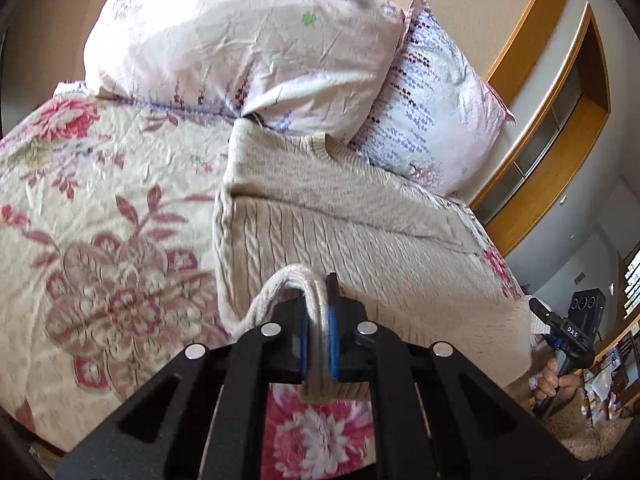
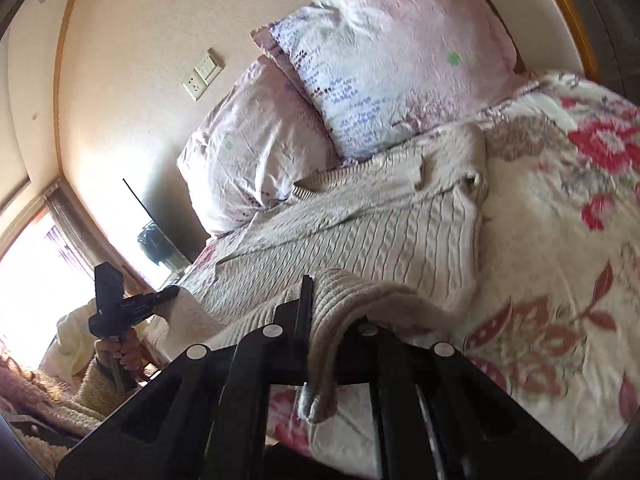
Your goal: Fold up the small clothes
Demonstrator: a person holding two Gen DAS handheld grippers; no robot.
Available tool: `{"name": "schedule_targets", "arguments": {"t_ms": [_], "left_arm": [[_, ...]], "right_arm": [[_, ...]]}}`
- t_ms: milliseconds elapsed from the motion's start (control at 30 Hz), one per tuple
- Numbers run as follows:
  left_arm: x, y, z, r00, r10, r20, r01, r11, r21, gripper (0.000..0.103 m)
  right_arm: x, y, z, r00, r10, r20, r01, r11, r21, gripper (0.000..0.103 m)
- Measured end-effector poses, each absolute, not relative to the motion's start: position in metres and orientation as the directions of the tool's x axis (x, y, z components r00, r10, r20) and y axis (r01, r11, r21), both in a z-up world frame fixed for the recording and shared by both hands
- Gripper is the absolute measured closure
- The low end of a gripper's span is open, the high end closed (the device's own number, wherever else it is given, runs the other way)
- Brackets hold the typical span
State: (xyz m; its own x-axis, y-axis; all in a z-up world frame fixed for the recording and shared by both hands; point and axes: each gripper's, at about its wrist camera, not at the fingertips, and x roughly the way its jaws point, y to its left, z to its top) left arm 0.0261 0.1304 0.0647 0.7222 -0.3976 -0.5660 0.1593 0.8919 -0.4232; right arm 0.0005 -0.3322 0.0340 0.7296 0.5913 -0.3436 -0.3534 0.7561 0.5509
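Left gripper [image 1: 318, 320] is clamped right down on the ribbed bottom hem of the beige cable-knit sweater [image 1: 344, 236], blue pads squeezing a doubled-over bit of knit with a loop of it bulging up over the left finger and a little tail hanging below the jaws. Right gripper [image 2: 316, 320] is closed tight on the hem too, with the knit draped over its right finger and a bit dangling under it. So both claws have the near edge, one at each bottom corner by the look of it. The rest of the sweater lies flat on the floral bedspread [image 1: 100, 208], collar end up against the two pink pillows [image 1: 240, 40], and what look like the sleeves already folded across the chest just below the collar. My read is this is the bottom-to-collar fold, so the trick is lifting both corners evenly and carrying them toward the pillows at the same pace, keeping the hem taut between the claws so it doesn't sag in the middle. Go high enough that the knit peels off the bedspread instead of dragging it, and stop short of the pillows so the hem lands on the collar line. Heavy knit like this can slip or stretch if you yank, so slow and level.
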Motion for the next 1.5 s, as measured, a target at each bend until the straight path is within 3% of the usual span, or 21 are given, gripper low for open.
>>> {"name": "schedule_targets", "arguments": {"t_ms": [200,367,467,600,900,1200,1267,1333,1367,1400,1433,1500], "left_arm": [[0.080,0.132,0.091,0.803,-0.318,-0.505,0.113,0.912,-0.394,0.096],[0.133,0.124,0.097,0.823,-0.250,-0.510,0.078,0.939,-0.335,0.096],[0.167,0.124,0.094,0.826,-0.237,-0.511,0.046,0.932,-0.359,0.096],[0.211,0.126,0.082,0.832,-0.216,-0.512,-0.020,0.909,-0.417,0.096],[0.275,0.131,0.033,0.776,-0.220,-0.591,-0.156,0.841,-0.518,0.096],[0.296,0.125,0.015,0.709,-0.232,-0.666,-0.168,0.862,-0.479,0.094],[0.298,0.125,0.015,0.710,-0.265,-0.652,-0.147,0.851,-0.505,0.084],[0.295,0.124,0.019,0.717,-0.318,-0.620,-0.098,0.835,-0.542,0.053],[0.291,0.122,0.024,0.727,-0.327,-0.604,-0.082,0.832,-0.549,0.045],[0.285,0.123,0.031,0.745,-0.311,-0.590,-0.075,0.840,-0.537,0.030],[0.279,0.125,0.039,0.767,-0.279,-0.577,-0.071,0.858,-0.509,0.020],[0.270,0.127,0.052,0.803,-0.192,-0.564,-0.075,0.906,-0.416,0.016]], "right_arm": [[0.040,-0.324,0.069,0.849,0.434,-0.302,-0.298,0.865,0.405,0.096],[0.083,-0.310,0.091,0.892,0.339,-0.300,-0.249,0.921,0.301,0.096],[0.109,-0.306,0.099,0.908,0.299,-0.294,-0.212,0.932,0.292,0.096],[0.152,-0.306,0.098,0.918,0.247,-0.310,-0.139,0.932,0.334,0.096],[0.230,-0.315,0.048,0.876,0.187,-0.446,0.073,0.861,0.503,0.096],[0.254,-0.341,0.000,0.809,0.293,-0.509,0.177,0.706,0.686,0.095],[0.255,-0.345,-0.003,0.796,0.324,-0.512,0.179,0.682,0.710,0.087],[0.251,-0.347,0.004,0.807,0.313,-0.501,0.166,0.694,0.700,0.069],[0.246,-0.349,0.010,0.823,0.287,-0.490,0.162,0.709,0.686,0.046],[0.241,-0.352,0.016,0.844,0.256,-0.472,0.156,0.724,0.671,0.035],[0.234,-0.355,0.024,0.864,0.214,-0.455,0.154,0.749,0.644,0.034],[0.228,-0.361,0.039,0.887,0.147,-0.437,0.148,0.807,0.572,0.035]]}}
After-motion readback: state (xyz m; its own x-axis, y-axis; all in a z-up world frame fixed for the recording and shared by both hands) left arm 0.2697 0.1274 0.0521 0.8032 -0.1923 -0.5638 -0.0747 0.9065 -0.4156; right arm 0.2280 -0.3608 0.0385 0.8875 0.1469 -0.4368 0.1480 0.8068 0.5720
